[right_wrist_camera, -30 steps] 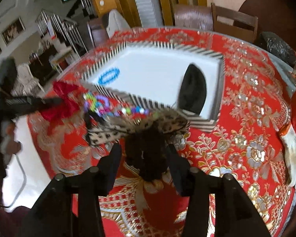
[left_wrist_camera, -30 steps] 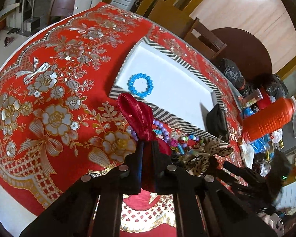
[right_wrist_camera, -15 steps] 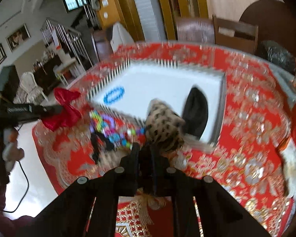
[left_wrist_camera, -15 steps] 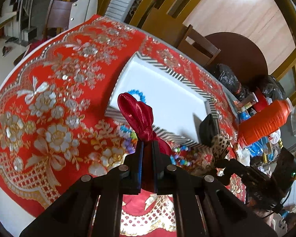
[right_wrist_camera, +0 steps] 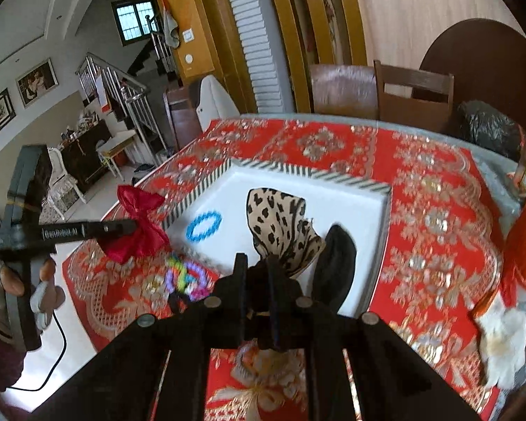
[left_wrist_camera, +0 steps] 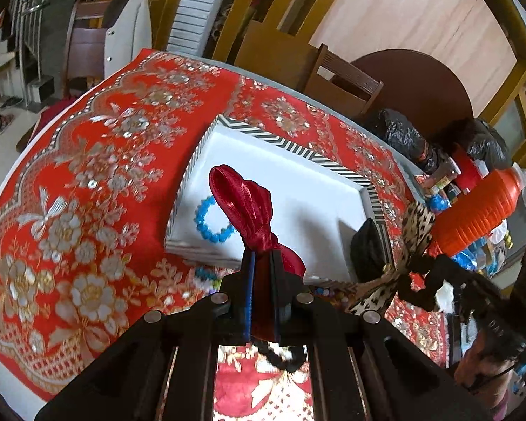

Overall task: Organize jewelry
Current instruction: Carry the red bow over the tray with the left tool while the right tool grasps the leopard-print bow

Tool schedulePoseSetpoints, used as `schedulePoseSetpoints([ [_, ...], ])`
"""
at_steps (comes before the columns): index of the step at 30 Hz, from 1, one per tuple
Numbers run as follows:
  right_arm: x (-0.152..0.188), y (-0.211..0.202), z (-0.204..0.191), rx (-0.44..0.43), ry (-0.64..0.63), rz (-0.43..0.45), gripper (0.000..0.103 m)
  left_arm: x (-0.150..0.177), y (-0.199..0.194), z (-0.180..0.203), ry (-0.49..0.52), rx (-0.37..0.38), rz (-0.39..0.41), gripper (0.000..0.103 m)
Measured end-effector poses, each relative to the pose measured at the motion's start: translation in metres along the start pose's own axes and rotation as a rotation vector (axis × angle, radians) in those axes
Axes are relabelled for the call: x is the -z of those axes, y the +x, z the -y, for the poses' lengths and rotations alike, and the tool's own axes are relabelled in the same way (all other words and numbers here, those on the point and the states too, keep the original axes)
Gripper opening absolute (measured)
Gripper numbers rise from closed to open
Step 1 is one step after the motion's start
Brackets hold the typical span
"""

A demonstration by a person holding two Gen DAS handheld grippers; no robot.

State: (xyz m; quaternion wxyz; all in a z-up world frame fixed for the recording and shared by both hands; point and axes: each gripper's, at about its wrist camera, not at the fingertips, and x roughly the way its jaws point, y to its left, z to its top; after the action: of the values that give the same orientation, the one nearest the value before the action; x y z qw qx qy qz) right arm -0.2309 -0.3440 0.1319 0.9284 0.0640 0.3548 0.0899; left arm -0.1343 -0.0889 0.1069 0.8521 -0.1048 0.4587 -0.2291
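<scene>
My left gripper (left_wrist_camera: 261,259) is shut on a red satin bow (left_wrist_camera: 245,207) and holds it in the air above the near edge of the white tray (left_wrist_camera: 312,189). The bow also shows in the right wrist view (right_wrist_camera: 140,224), left of the tray (right_wrist_camera: 354,196). My right gripper (right_wrist_camera: 256,263) is shut on a leopard-print bow (right_wrist_camera: 280,228), held above the tray's near part; it also shows in the left wrist view (left_wrist_camera: 403,256). A blue bead bracelet (right_wrist_camera: 204,226) and a black item (right_wrist_camera: 335,266) lie in the tray.
Colourful bead bracelets (right_wrist_camera: 186,277) lie on the red tablecloth (right_wrist_camera: 438,210) in front of the tray. An orange bottle (left_wrist_camera: 473,207) and clutter stand at the table's right edge. Chairs (right_wrist_camera: 413,94) stand behind the table.
Both grippers have risen and moved toward the tray. The right gripper closed on the leopard bow and lifted it off the cloth; the left carried the red bow over the tray edge.
</scene>
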Motion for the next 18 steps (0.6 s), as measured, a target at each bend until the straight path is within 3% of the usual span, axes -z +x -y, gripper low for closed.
schedulePoseSetpoints([
  [18,-0.067,0.083,0.039,0.089,0.052,-0.008,0.011,-0.059,0.075,0.006,0.098,-0.156,-0.012,0.005],
])
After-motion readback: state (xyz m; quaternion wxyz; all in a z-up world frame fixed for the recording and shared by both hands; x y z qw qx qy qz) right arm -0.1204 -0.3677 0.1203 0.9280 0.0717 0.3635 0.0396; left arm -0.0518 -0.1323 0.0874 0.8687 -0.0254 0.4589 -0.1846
